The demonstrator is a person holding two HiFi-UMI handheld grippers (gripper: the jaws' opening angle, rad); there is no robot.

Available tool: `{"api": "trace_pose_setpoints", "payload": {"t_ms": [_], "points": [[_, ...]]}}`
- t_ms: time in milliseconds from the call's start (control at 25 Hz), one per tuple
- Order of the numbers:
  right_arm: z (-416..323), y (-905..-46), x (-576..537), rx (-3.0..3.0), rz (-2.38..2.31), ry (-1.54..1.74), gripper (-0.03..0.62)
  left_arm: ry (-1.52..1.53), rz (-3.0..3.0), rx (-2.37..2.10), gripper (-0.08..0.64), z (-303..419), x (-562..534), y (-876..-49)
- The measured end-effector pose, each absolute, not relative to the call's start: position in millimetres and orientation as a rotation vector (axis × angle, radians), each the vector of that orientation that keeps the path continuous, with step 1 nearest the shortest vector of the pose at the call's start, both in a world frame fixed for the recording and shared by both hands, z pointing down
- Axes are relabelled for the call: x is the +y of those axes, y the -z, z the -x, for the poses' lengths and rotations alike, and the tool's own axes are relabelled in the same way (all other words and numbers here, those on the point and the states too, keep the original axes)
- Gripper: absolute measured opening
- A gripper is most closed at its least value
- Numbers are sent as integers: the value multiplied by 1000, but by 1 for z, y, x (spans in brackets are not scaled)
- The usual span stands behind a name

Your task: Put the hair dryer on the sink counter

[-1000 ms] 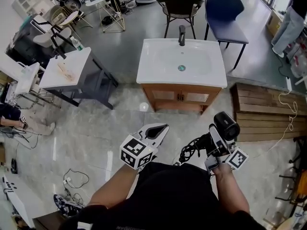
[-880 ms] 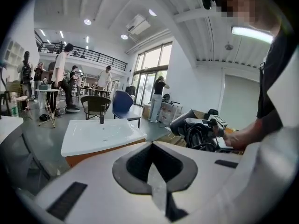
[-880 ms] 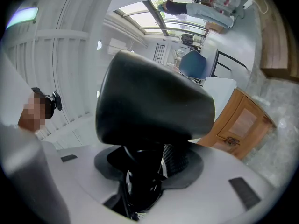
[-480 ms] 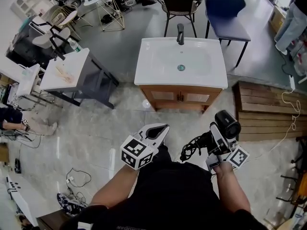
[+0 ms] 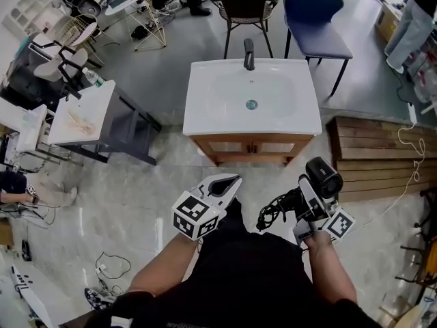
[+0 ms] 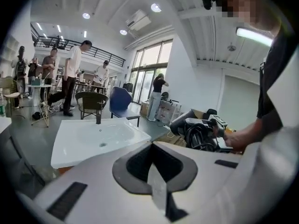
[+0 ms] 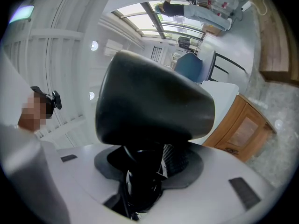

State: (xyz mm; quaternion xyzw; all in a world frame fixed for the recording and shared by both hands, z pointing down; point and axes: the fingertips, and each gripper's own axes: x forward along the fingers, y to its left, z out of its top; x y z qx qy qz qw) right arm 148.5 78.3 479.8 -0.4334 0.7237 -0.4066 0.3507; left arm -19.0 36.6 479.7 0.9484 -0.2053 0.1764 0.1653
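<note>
The black hair dryer [image 5: 322,178] is held by its handle in my right gripper [image 5: 308,207], its barrel pointing up and forward and its coiled cord [image 5: 273,214] hanging to the left. In the right gripper view the dryer's barrel [image 7: 149,101] fills the middle and the right gripper [image 7: 145,164] is shut on the handle. My left gripper [image 5: 222,186] is shut and holds nothing; its tips [image 6: 153,146] meet. The white sink counter [image 5: 205,111] with a dark faucet [image 5: 249,53] stands ahead on a wooden cabinet [image 5: 249,145]. The same sink counter [image 6: 70,148] also shows in the left gripper view.
A dark chair [image 5: 246,9] and a blue chair [image 5: 314,12] stand behind the sink. A wooden slatted platform [image 5: 382,159] lies at the right. A small white table [image 5: 85,115] stands at the left. Cables [image 5: 109,258] lie on the marble floor. People stand in the background.
The sink has come closer and lower in the head view. Both grippers keep their places in front of the body, and the hair dryer stays in the right gripper.
</note>
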Motion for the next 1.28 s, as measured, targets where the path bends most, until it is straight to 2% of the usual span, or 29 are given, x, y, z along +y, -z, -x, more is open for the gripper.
{"api": "trace_pose_setpoints", "payload": {"t_ms": [1280], "points": [[-143,-470,-181,1804,1364,993,163,-491,-2738,-362,0,16,-255,-476]]}}
